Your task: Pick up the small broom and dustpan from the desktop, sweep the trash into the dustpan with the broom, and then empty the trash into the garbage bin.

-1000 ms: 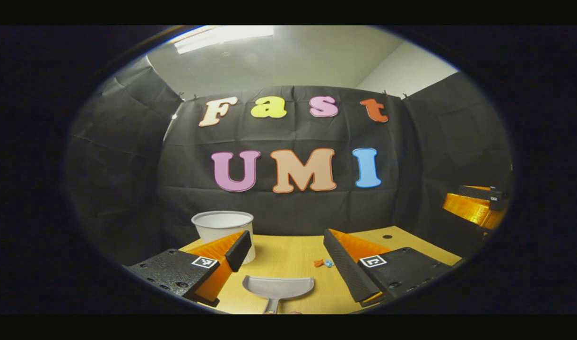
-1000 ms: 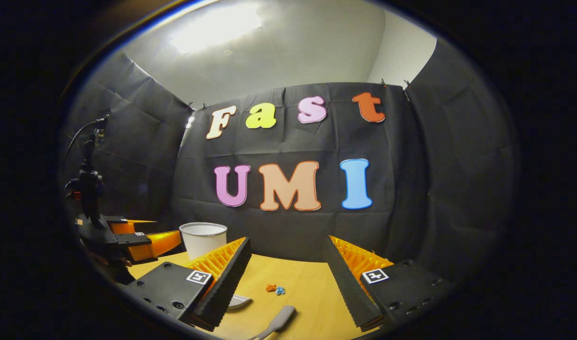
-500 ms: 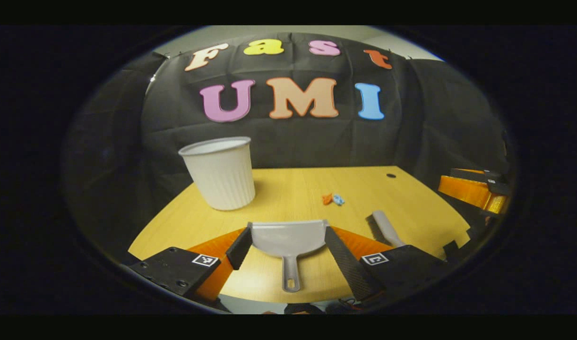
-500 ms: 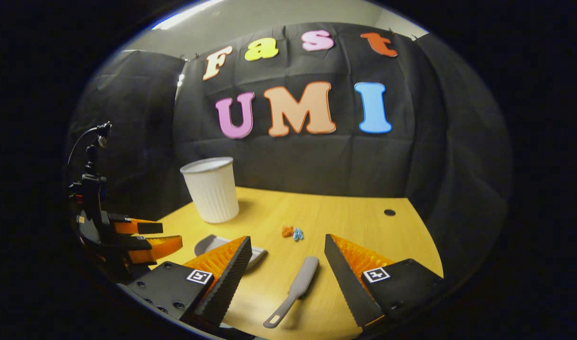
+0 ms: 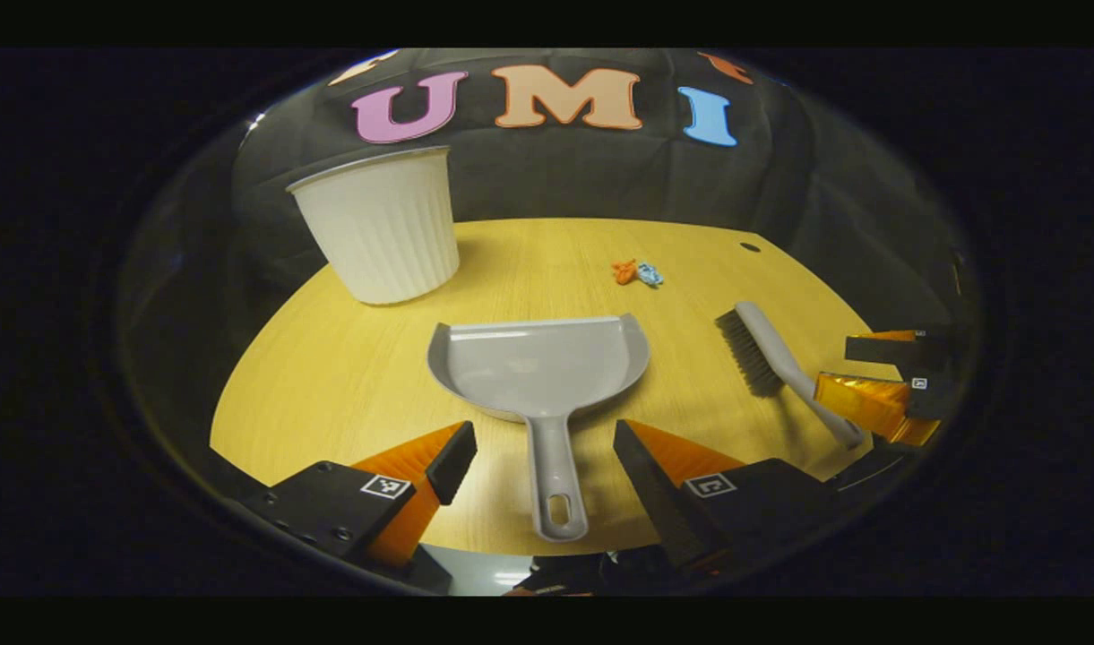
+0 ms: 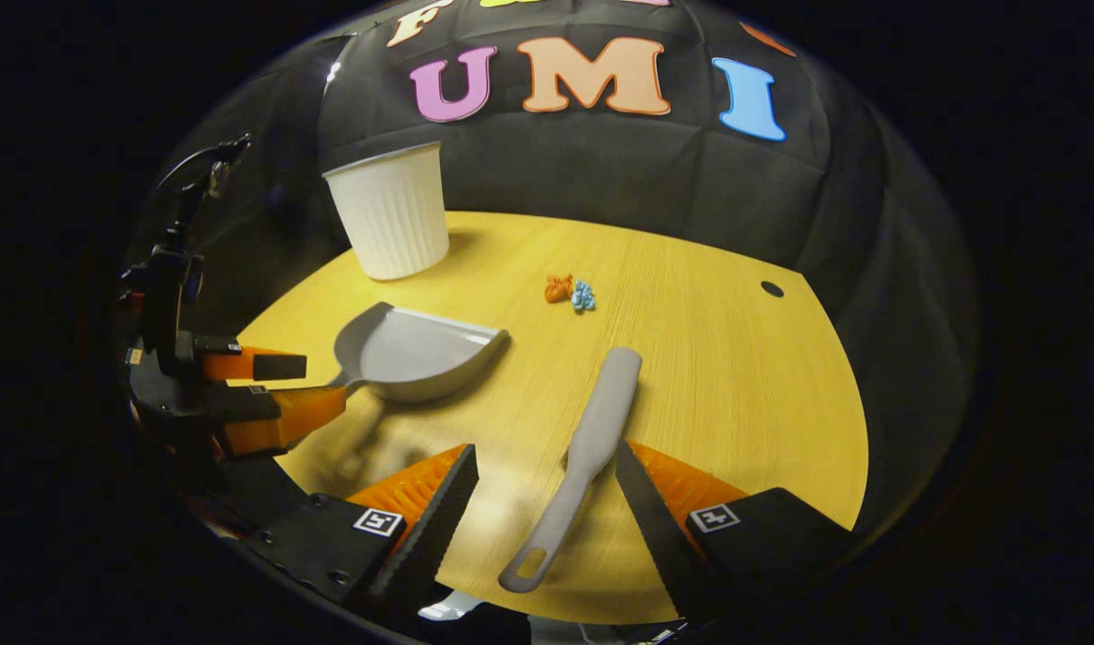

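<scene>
Here my left gripper (image 5: 544, 452) sits open astride the dustpan (image 5: 539, 365) handle, my right gripper (image 6: 547, 475) open around the broom (image 6: 579, 455) handle; farther on the desk (image 6: 735, 376), the trash (image 6: 569, 290), then the bin (image 6: 391, 211).

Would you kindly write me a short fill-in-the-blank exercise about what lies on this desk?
1. The dustpan handle lies between the open fingers of the ____ gripper.
2. The broom handle lies between the fingers of the ____ gripper.
3. The trash lies on the ____.
4. The bin stands ____.

Missing words: left; right; desk; upright
</scene>
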The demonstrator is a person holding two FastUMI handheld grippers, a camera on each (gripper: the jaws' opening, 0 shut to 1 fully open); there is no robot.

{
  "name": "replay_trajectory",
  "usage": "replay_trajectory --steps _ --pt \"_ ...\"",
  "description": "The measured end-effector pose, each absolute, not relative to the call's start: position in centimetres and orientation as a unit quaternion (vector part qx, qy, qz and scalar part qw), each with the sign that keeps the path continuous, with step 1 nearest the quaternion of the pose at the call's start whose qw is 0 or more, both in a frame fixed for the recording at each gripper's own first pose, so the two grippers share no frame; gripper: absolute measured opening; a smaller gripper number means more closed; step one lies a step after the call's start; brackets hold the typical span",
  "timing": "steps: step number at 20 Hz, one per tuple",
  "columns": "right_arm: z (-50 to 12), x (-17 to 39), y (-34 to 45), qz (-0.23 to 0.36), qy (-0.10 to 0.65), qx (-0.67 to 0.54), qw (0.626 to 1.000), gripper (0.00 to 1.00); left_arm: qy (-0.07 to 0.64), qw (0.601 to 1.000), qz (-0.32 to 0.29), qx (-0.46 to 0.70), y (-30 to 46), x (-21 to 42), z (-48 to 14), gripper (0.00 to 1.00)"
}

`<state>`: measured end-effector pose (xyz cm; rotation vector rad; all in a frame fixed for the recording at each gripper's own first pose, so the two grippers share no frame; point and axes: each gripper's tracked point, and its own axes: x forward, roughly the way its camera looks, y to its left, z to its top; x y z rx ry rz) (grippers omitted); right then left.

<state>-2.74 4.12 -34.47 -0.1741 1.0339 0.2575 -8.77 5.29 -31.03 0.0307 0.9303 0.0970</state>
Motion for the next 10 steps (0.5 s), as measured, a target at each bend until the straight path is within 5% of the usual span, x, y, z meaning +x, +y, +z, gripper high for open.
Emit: replay_trajectory --steps 3,10 --pt "-37.4 -3.3 3.5 0.108 0.535 -0.078 0.834 0.99 0.471 0.881 0.047 0.017 5.8 -8.8 -33.1 0.93" --pt "-40.7 -3.8 2.8 0.095 0.61 -0.077 0.783 0.73 0.508 0.86 0.032 0.011 5.9 -8.6 -35.4 0.6"
